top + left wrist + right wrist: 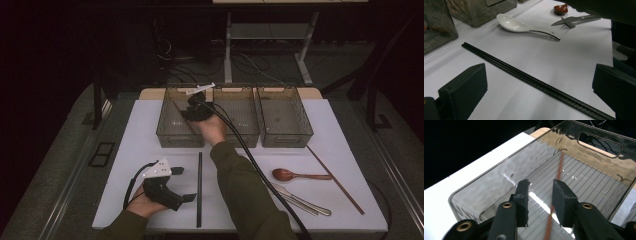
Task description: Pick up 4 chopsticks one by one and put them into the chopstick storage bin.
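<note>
your right claw (540,195) hangs over the leftmost of three clear smoky bins (170,131) at the far side of the white surface (325,120), its jaws pointing down into that bin. in the right gripper view the jaws stand partly spread, and a thin reddish-brown chopstick (557,176) lies on the ribbed floor of the bin, running lengthwise and passing just beside the right-hand jaw; the pads do not press on it. in the high view the right claw (196,111) sits above the inner side of that bin, with its cable trailing back along your sleeve.

your left claw (186,184) rests low on the near left part of the surface, jaws spread wide with nothing between them. just ahead of it lies a pair of black chopsticks (529,78), side by side and touching, flat on the surface. in the left gripper view a white ceramic soup spoon (520,25) lies beyond them, bowl toward the bins.

to the right on the surface you have a wooden spoon (295,175), a metal knife and fork (302,199) lying together, and a second reddish-brown chopstick (335,179) set diagonally, well apart from the bins.
</note>
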{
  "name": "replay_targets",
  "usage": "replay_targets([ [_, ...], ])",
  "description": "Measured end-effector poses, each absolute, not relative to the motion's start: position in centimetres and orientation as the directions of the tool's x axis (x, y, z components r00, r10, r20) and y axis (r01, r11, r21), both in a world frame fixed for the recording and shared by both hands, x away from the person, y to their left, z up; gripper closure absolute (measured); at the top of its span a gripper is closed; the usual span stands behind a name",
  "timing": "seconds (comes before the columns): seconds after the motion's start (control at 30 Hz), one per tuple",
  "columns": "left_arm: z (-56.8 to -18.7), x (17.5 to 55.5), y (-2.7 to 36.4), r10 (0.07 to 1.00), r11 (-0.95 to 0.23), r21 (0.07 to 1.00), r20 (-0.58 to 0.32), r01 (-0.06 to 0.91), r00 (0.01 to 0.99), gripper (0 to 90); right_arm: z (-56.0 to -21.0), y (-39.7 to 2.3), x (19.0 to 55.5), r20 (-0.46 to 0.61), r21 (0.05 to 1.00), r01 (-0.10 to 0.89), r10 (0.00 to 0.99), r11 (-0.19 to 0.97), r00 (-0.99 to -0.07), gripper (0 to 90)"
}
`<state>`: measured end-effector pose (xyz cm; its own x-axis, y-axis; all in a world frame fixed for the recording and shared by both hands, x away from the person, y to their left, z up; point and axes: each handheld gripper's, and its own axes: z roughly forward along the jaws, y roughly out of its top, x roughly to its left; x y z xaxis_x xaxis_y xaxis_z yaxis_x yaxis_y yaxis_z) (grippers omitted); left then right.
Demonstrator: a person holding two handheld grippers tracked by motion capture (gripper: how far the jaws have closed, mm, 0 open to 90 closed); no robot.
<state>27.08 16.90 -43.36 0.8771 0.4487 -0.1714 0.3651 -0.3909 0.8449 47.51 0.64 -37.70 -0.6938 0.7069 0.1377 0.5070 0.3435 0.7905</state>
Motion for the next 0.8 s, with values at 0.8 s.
replay_targets([
  [0.8, -43.6, 27.1, 16.7, 0.451, -0.413, 0.833, -0.163, 0.367, 0.877, 0.0, -34.6, -8.5, 43.4, 0.15, 0.787, 0.479, 0.632, 0.388, -0.76, 35.1],
])
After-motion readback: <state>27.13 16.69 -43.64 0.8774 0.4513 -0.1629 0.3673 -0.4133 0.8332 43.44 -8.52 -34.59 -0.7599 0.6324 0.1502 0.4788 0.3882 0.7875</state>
